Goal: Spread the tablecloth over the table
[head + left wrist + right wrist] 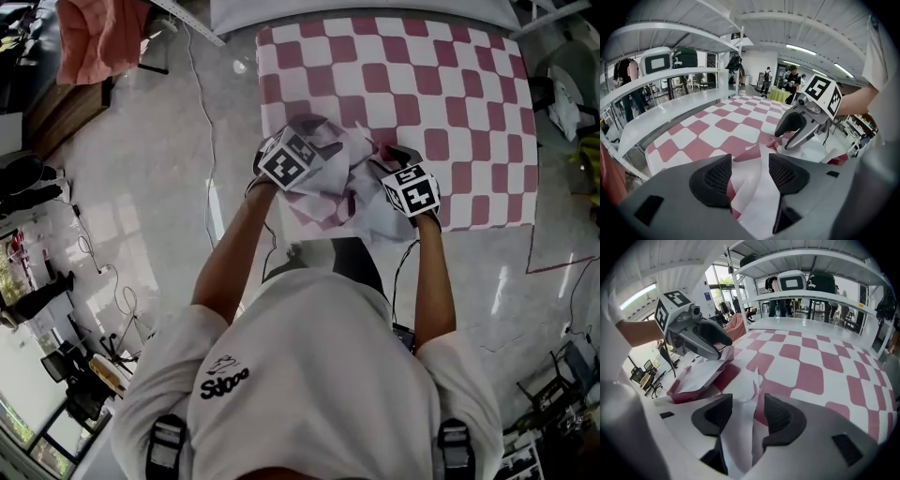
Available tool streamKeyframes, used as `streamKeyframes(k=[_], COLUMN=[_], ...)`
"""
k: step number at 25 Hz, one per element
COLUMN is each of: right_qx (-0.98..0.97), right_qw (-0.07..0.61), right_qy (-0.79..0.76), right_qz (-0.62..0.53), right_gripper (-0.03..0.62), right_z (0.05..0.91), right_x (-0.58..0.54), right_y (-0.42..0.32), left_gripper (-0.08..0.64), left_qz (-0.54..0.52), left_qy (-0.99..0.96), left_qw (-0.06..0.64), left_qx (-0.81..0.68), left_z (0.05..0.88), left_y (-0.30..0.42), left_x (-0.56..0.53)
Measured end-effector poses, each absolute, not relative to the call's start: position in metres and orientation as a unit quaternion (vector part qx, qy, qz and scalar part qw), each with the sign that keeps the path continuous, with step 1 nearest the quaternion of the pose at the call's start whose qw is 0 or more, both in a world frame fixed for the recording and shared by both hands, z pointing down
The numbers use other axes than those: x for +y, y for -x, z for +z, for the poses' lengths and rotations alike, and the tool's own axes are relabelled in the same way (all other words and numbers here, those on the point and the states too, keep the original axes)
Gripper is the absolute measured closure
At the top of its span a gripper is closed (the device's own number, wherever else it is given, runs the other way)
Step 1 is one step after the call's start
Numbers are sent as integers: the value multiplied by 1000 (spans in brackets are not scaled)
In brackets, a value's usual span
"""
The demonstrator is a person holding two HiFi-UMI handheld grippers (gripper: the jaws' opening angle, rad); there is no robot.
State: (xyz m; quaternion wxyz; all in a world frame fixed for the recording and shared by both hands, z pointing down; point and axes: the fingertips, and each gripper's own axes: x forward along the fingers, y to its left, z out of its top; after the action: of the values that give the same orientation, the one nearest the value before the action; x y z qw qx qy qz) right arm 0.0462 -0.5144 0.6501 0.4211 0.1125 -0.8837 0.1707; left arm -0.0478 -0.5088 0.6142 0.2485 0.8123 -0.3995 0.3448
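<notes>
Head view: one red-and-white checked tablecloth [403,103] lies flat over the far part of the counter and hides it. Its near edge is bunched up between my two tools.

Left tool [743,176]: jaws wide apart, with a raised fold of cloth standing between the pads, not pinched. Right tool [740,417]: same condition, wide apart around a loose fold.

Two white rack shelves [670,75] stand above the counter's far side. They carry one white case [658,61] and one dark bag [685,57].

One orange cloth [98,37] lies off to the left. One cable [202,103] runs across the floor [141,187].
</notes>
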Motion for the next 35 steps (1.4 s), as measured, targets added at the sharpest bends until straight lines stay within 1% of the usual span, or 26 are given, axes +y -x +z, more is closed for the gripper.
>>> streamKeyframes(k=[2, 6, 9, 11, 12, 14, 18, 19, 20, 21, 26, 27, 30, 32, 33, 35], right_qx=[-884, -882, -883, -883, -883, -883, -883, -883, -883, -883, -884, -885, -887, -889, -890, -890], right_qw=[415, 418, 413, 411, 412, 414, 409, 408, 408, 408, 400, 397, 387, 381, 379, 374], right_qy=[-106, -95, -97, -103, -106, -108, -117, -120, -122, -124, -134, -137, -144, -148, -151, -157], right_qz=[185, 197, 202, 200, 197, 191, 200, 200, 200, 199, 201, 202, 204, 205, 206, 207], right_gripper=[362, 387, 449, 507, 535, 560, 566, 566, 568, 567, 568, 568, 568, 568, 568, 568], right_z=[656, 665, 670, 671, 671, 671, 668, 667, 666, 665, 657, 654, 643, 635, 632, 627], right_x=[-518, -517, -516, -517, -517, -517, -517, -517, -517, -517, -514, -514, -513, -512, -512, -511], right_y=[-42, -34, -30, -30, -30, -31, -34, -35, -36, -37, -41, -41, -45, -48, -49, -54], left_gripper=[312, 390, 460, 488, 514, 526, 527, 416, 278, 262, 264, 270, 373, 414, 453, 502], left_qz=[345, 347, 341, 339, 339, 342, 330, 326, 326, 331, 370, 380, 399, 401, 402, 402], left_qy=[-807, -796, -791, -790, -789, -791, -807, -813, -818, -821, -811, -808, -798, -796, -795, -793], left_qw=[255, 267, 272, 272, 271, 268, 254, 256, 258, 258, 232, 227, 219, 218, 217, 215], left_qx=[-406, -418, -430, -434, -434, -431, -419, -409, -397, -388, -389, -389, -396, -398, -399, -403], left_z=[619, 625, 625, 625, 625, 626, 620, 619, 620, 622, 634, 637, 644, 645, 646, 645], left_y=[52, 58, 62, 64, 65, 65, 58, 54, 49, 45, 44, 45, 50, 52, 53, 54], left_x=[-513, -513, -515, -516, -516, -515, -513, -510, -507, -504, -507, -509, -514, -516, -516, -516])
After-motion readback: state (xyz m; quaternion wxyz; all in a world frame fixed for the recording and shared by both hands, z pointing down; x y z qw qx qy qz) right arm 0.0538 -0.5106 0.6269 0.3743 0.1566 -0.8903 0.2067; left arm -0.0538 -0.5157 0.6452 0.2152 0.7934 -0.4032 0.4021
